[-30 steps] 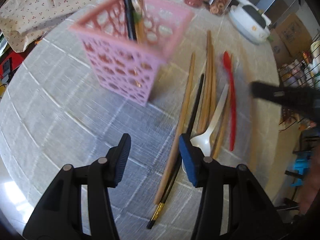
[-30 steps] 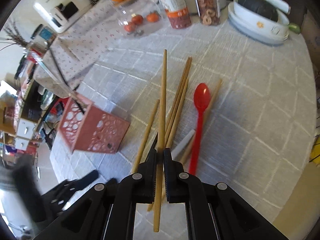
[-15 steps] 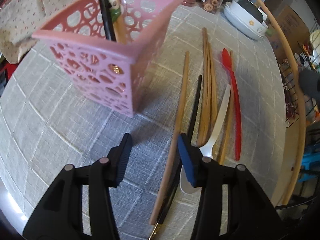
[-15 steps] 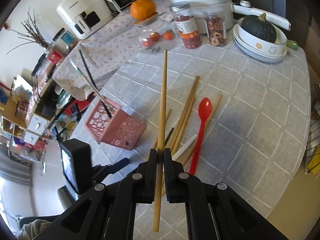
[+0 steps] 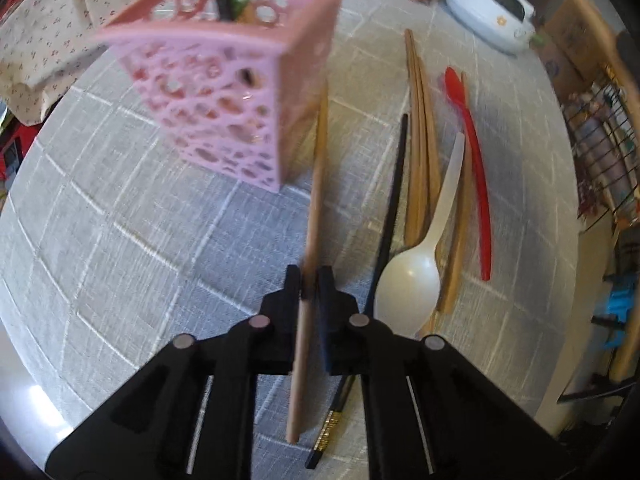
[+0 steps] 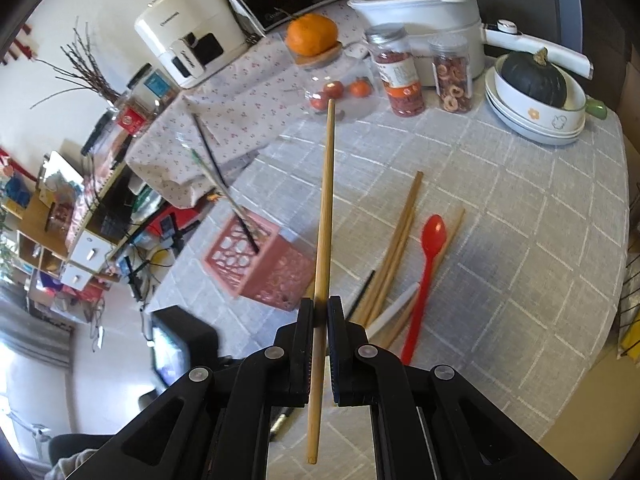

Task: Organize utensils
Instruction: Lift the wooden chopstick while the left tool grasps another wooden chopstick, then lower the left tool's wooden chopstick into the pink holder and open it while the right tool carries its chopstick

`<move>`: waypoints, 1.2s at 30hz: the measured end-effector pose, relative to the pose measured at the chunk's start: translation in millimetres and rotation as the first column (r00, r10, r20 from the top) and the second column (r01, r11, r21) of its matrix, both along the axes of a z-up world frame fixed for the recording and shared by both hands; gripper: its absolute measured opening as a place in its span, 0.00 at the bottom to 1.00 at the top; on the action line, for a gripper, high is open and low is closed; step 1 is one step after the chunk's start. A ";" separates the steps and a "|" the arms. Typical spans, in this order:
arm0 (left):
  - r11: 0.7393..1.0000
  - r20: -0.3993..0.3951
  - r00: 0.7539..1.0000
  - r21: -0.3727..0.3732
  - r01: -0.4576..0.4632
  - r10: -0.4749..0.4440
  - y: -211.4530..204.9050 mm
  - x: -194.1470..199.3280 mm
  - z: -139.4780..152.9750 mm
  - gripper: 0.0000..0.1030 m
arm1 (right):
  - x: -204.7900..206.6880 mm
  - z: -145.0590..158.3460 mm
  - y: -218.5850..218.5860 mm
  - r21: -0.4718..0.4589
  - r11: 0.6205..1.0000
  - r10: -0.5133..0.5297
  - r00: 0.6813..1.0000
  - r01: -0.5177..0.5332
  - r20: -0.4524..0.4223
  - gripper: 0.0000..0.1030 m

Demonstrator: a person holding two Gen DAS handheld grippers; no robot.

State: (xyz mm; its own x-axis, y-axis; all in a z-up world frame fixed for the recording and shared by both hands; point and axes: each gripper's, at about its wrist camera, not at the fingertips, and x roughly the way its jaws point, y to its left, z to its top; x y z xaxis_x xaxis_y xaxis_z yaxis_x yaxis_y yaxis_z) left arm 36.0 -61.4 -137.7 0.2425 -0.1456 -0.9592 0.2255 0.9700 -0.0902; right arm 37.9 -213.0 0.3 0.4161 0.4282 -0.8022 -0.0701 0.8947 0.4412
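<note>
A pink perforated basket (image 5: 224, 92) stands on the grey checked tablecloth and holds a black chopstick and other sticks; it also shows in the right wrist view (image 6: 260, 268). My left gripper (image 5: 309, 280) is shut on a wooden chopstick (image 5: 318, 184) lying just right of the basket. My right gripper (image 6: 320, 312) is shut on another wooden chopstick (image 6: 326, 208), held high above the table. To the right lie more wooden chopsticks (image 5: 418, 128), a black chopstick (image 5: 394, 196), a white spoon (image 5: 412, 284) and a red spoon (image 5: 474, 160).
At the table's far edge stand a white bowl stack with a dark squash (image 6: 536, 96), two jars (image 6: 400, 76), a white pot (image 6: 424, 12) and an orange (image 6: 312, 34). A floral cloth (image 6: 240, 120) covers the far left. A wire rack (image 5: 600, 152) stands off the right edge.
My left gripper has moved forward and shut on the wooden chopstick beside the basket. My right gripper has risen higher with its chopstick, so more of the table shows.
</note>
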 end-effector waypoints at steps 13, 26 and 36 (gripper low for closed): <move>0.985 0.041 0.993 0.138 0.107 -0.114 -53.4 8.6 -1.9 0.08 | 3.2 21.8 -6.7 0.041 0.998 -0.045 0.998 0.044 0.043 0.06; 0.976 0.054 0.975 -0.037 0.216 -0.214 7.6 -43.5 71.6 0.08 | 11.8 21.0 -22.8 0.064 0.993 -0.106 0.992 0.102 0.065 0.06; 0.934 0.290 0.957 -0.345 0.090 0.015 79.1 -16.6 139.8 0.08 | 10.5 27.0 -7.3 0.089 0.993 -0.084 0.989 0.073 0.124 0.06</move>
State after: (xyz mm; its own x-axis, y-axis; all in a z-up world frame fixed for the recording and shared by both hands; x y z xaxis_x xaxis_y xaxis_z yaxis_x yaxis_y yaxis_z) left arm 19.4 17.7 2.0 0.4838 -0.4740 -0.7357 0.3284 0.8775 -0.3494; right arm 48.4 -220.3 27.3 0.5472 0.4538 -0.7033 -0.0612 0.8597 0.5071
